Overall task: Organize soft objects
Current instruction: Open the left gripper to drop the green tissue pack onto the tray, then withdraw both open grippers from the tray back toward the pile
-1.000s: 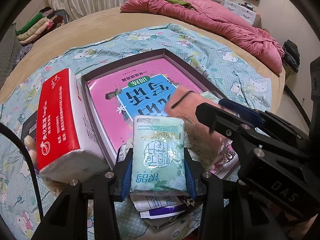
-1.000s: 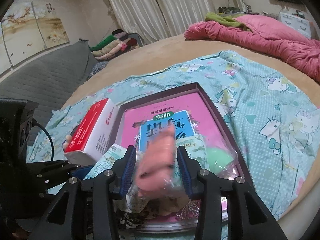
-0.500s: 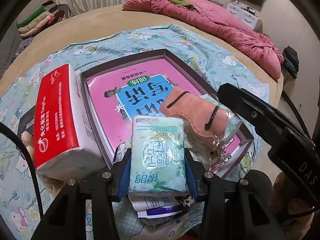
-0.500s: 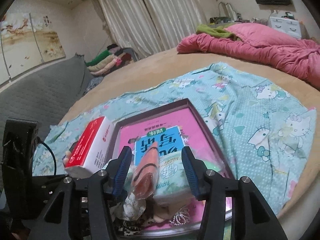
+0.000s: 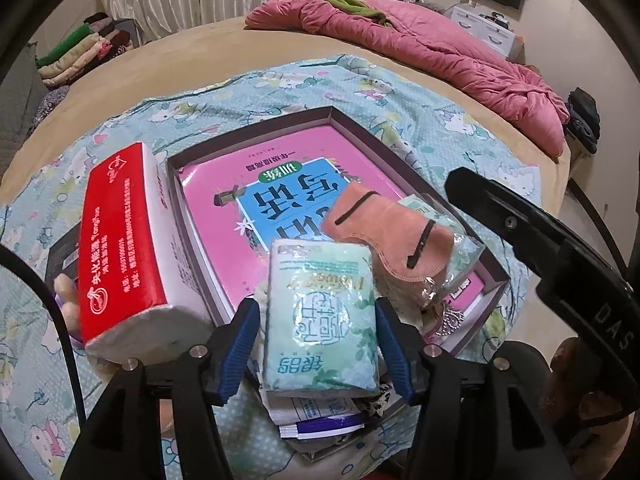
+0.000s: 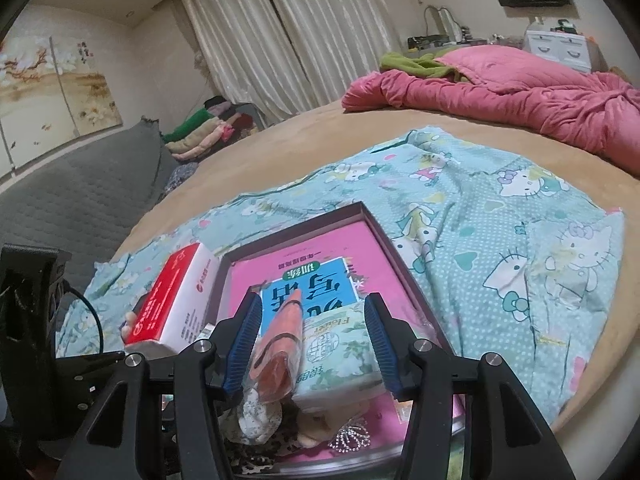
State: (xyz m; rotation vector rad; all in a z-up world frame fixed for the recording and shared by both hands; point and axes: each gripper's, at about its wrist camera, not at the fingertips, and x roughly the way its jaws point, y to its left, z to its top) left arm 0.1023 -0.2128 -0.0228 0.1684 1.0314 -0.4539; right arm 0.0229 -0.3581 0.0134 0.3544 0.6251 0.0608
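The soft pale-green tissue pack with leaf pictures (image 5: 320, 316) was puffy and shiny, with big round writing on its top. It lay on the near edge of the shallow dark-brown box (image 5: 408, 164), over a small heap of paper packets. Just right of it sat the peach cloth eye mask in its clear crinkly bag (image 5: 388, 236), with two thin black straps showing.

Inside the box lay a flat pink book with a blue label (image 5: 280, 200), filling most of the floor. The mask bag rested on the near right part of that book. A red and white tissue brick (image 5: 124, 248) stood outside the box, touching its left wall, on the blue cat-print sheet (image 5: 440, 128).

The left gripper (image 5: 316, 344) had its blue pads on both sides of the green pack, with a thin gap on each side — not squeezing it. Its jaws had just been opening, for a second before they were pressed against the pack. The right gripper (image 6: 312, 340) also stood apart, with the mask bag and the green pack between its fingers but not pinched. Its jaws had just been opening too — a second earlier they were shut on the mask, which was blurred and up in the air. Now the mask lay still in the box.
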